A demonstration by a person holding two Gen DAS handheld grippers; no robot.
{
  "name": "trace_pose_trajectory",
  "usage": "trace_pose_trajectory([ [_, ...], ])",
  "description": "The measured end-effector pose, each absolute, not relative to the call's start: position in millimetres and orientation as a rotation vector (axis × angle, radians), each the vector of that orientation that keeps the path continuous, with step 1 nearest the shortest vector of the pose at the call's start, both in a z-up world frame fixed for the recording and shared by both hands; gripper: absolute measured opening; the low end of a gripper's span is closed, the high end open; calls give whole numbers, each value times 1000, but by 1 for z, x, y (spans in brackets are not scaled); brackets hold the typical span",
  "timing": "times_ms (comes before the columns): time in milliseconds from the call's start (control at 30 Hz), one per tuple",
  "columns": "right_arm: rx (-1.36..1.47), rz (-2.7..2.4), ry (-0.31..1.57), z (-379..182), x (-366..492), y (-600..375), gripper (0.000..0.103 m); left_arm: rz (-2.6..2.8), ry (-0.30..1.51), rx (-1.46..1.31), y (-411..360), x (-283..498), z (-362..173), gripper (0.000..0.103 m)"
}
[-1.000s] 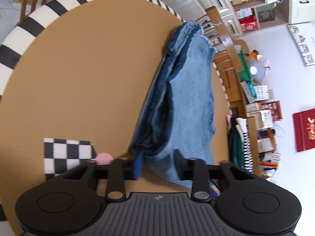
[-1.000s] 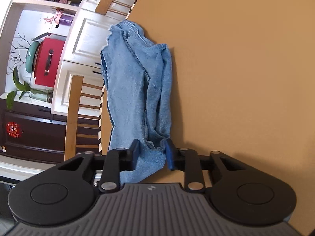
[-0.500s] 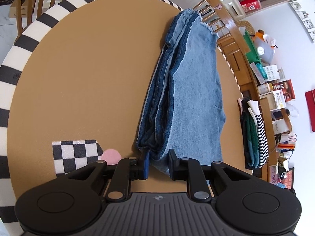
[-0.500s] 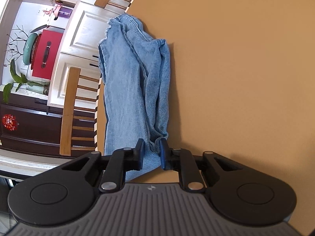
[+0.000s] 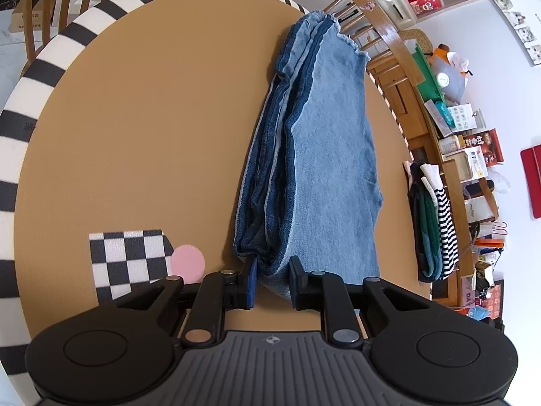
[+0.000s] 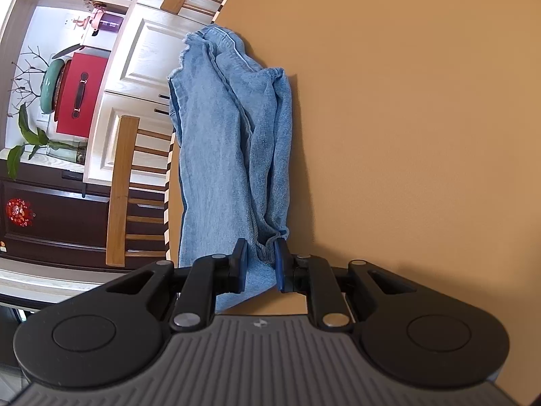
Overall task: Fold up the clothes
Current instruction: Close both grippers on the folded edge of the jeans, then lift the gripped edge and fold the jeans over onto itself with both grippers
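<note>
Your left tongs are closed down on the near end of the jeans — a thick bundle of stacked denim edges sits pinched between the two blue pads, with only the fabric's own thickness keeping them apart. Your right tongs grip the same garment at another bunched corner, pads pressing a narrow wad of cloth from both sides.

The jeans lie lengthwise on the round tan bench, folded into a long strip that runs away from you toward the far rim; the frayed hem reaches the bench's edge there. In the left wrist view the layered darker seams stack on the strip's left side, the paler flat panel on its right. In the right wrist view one side of the strip overhangs the bench edge.

A striped black-and-white border rings the bench. A checkered patch and a pink disc lie on the surface just left of your left tongs, apart from the denim. Wooden chairs stand beyond the rim.
</note>
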State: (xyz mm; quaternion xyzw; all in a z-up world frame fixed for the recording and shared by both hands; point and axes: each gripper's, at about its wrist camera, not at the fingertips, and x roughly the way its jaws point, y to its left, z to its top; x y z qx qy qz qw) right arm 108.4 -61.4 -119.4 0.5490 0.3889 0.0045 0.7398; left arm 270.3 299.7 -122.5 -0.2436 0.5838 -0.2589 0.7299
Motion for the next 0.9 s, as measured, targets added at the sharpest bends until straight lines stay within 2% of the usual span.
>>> trace_pose_trajectory([
  [333, 1230, 50, 895, -93, 77, -52, 16, -614, 1389, -577, 326, 253, -91, 20],
  [433, 1282, 80, 900, -69, 57, -46, 16, -634, 1425, -627, 343, 242, -65, 20],
  [633, 1370, 138, 859, -3, 33, -39, 16, -703, 1382, -691, 361, 230, 11, 19],
  [767, 1316, 190, 801, 33, 65, -56, 16, -728, 1338, -710, 347, 257, 33, 19],
  [900, 1284, 171, 808, 32, 130, -87, 16, -701, 1358, -749, 319, 310, 28, 19],
])
